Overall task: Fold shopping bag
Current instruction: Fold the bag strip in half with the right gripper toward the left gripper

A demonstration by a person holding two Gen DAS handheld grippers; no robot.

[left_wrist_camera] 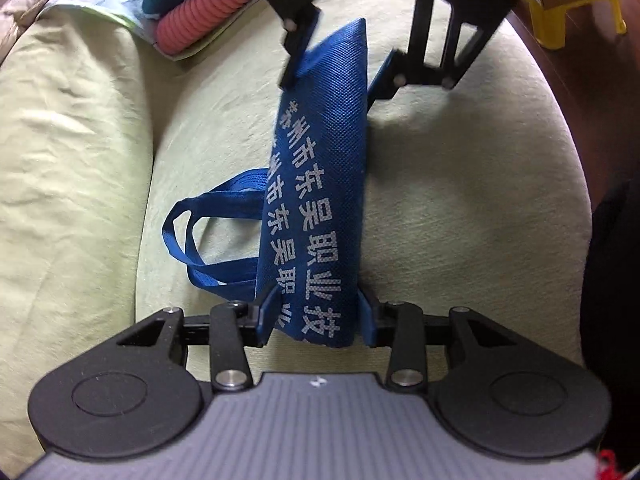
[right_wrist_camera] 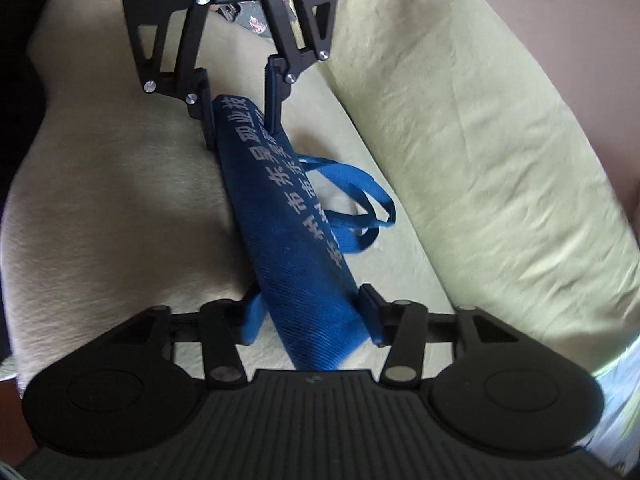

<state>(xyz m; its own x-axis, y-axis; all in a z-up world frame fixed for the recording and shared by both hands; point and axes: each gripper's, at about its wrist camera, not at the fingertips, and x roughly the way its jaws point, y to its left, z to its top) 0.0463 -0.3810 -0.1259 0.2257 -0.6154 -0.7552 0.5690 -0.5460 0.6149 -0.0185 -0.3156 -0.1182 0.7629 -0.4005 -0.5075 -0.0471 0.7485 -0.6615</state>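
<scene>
The blue shopping bag [left_wrist_camera: 320, 184], folded into a long narrow strip, stretches between the two claws above a pale green sofa cushion [left_wrist_camera: 460, 220]. The left claw [left_wrist_camera: 318, 318] points steeply down and is partly open, its blue pads pressing both sides of one end of the strip. The right claw [right_wrist_camera: 312, 312] faces it, tilted less steeply, partly open and clamped on the other end. The bag's handles [left_wrist_camera: 208, 236] hang loose to the left of the left claw.

Pink ribbed roll [left_wrist_camera: 208, 8] lies on green sofa [left_wrist_camera: 460, 200].
</scene>
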